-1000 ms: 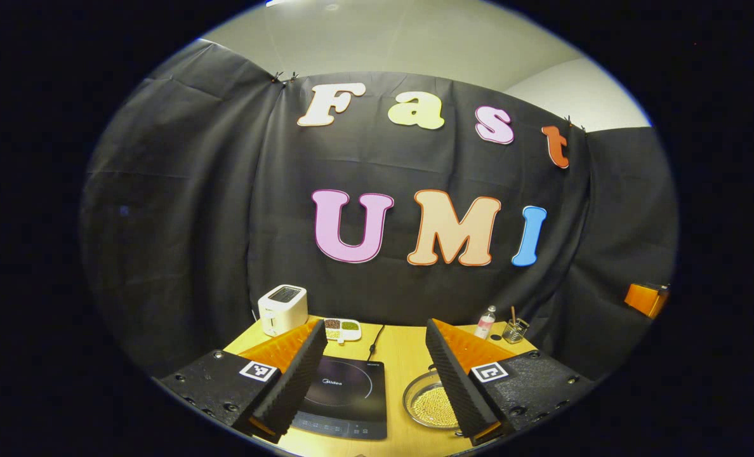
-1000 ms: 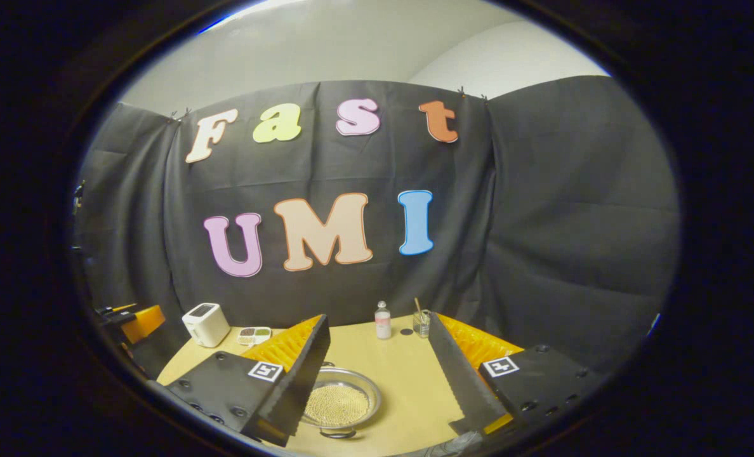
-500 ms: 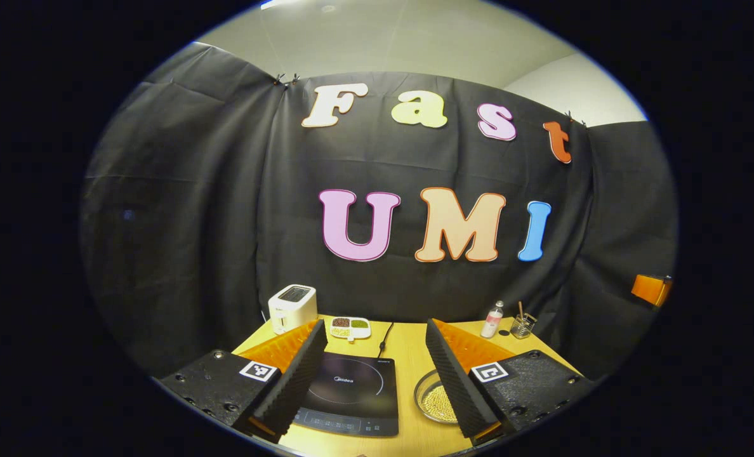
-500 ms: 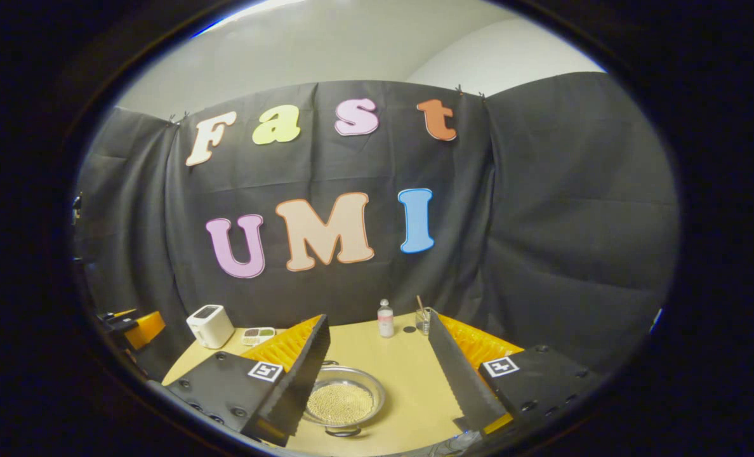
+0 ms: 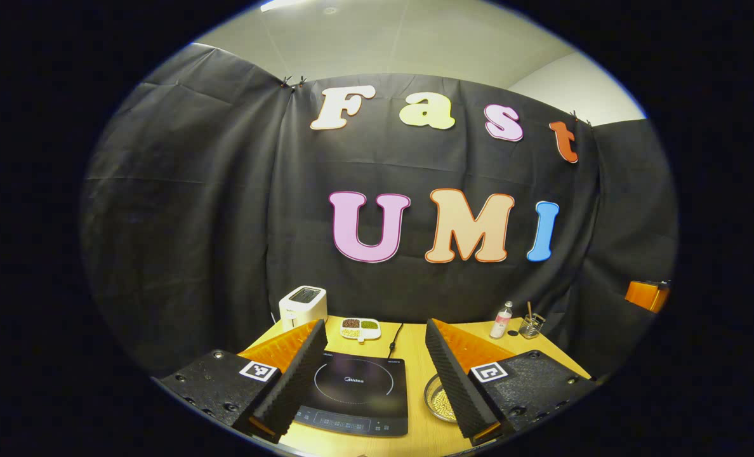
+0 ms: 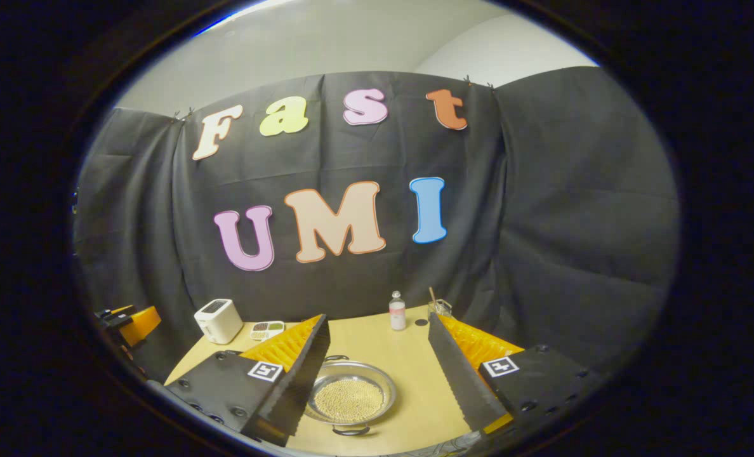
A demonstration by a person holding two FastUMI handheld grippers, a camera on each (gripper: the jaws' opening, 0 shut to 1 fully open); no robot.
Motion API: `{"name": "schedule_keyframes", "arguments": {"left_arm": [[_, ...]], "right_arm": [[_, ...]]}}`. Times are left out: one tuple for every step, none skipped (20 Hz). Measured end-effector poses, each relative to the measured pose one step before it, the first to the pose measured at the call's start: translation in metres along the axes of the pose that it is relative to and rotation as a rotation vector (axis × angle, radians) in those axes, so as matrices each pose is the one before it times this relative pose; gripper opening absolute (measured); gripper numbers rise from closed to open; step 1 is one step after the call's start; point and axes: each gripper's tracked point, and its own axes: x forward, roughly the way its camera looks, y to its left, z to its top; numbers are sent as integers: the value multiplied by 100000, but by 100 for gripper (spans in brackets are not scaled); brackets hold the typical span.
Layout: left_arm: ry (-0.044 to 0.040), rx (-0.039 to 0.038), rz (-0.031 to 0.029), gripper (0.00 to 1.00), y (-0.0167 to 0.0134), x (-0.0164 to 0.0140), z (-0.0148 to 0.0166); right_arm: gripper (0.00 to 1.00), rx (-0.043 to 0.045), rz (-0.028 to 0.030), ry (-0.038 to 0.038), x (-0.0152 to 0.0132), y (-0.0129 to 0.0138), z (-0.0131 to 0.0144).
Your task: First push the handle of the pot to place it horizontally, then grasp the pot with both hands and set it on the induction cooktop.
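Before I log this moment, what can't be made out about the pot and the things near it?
- Pot, right gripper view: left rim hidden behind the gripper's own finger.
- Pot, left gripper view: right half hidden behind that gripper's finger.
- Divided dish: contents too small to identify.
- Cooktop controls: too small.

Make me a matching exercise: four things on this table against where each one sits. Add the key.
Things:
1. toaster
2. pot
3. cooktop
4. small bottle

Places:
A. between the right gripper's open fingers
B. back left corner of the table
C. between the left gripper's open fingers
D. far edge, beside a glass

Pairs: 1-B, 2-A, 3-C, 4-D
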Motion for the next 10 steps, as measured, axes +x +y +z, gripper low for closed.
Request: {"name": "schedule_keyframes", "arguments": {"left_arm": [[-346, 141, 831, 95, 203, -58, 174], [126, 149, 813, 95, 133, -152, -141], [-7, 126, 848, 95, 197, -118, -23], [97, 180, 978, 95, 229, -90, -38], [-3, 192, 1338, 95, 312, -185, -57], [71, 110, 1281, 95, 320, -109, 15], [173, 71, 1353, 95, 363, -97, -22], [110, 153, 1432, 95, 324, -26, -144], [208, 201, 1578, 95, 384, -3, -30], [102, 251, 1591, 95, 367, -76, -65]], "right_arm": [[91, -299, 821, 759, 317, 170, -403], [91, -313, 961, 987, 287, 244, -411], [91, -243, 1214, 788, 423, 342, -281], [91, -131, 1154, 663, 310, 319, -223], [91, 31, 1203, 959, 424, 350, -434], [92, 254, 1052, 1213, 450, 259, -565], [91, 432, 1155, 1324, 454, 320, -499], [91, 578, 1300, 1814, 552, 388, -602], [91, 561, 1493, 1969, 404, 352, -625], [91, 386, 1127, 1849, 446, 225, -669]]}}
